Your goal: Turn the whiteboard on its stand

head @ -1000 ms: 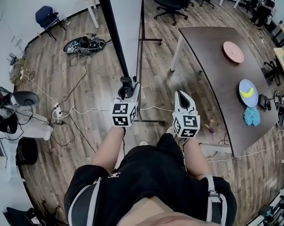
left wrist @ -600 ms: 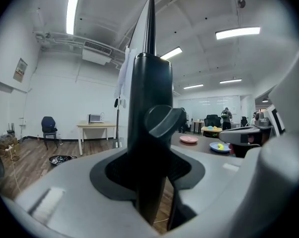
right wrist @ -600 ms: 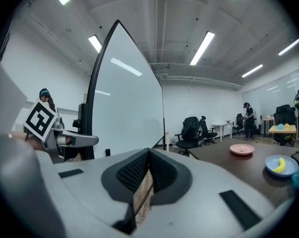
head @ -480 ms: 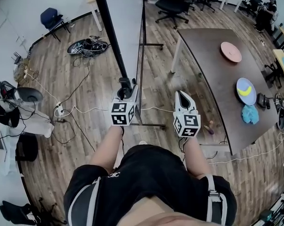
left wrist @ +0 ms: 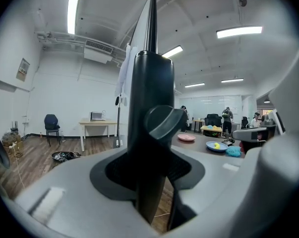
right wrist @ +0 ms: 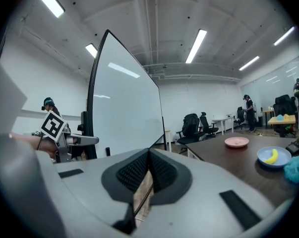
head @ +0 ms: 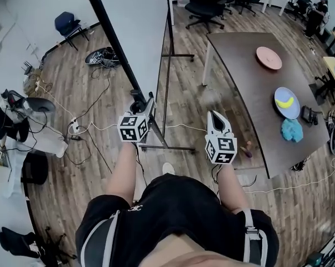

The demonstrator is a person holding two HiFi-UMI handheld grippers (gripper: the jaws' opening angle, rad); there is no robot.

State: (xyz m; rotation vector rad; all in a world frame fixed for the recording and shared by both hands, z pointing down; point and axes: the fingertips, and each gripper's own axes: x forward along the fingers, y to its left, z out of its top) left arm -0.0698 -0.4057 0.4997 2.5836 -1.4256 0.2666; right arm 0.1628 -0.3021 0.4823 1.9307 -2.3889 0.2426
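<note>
Left gripper view shows your left gripper with its jaws pinching the whiteboard at its black edge frame, by a knob. In the head view, the whiteboard stands upright on its stand, left of the desk. Your right gripper is clear of the board, jaws pressed together, empty.

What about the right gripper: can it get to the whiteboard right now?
Probably yes. The right gripper, shut and empty, hangs beside the whiteboard, and only floor shows between the two. The left gripper holds the board's edge.
</note>
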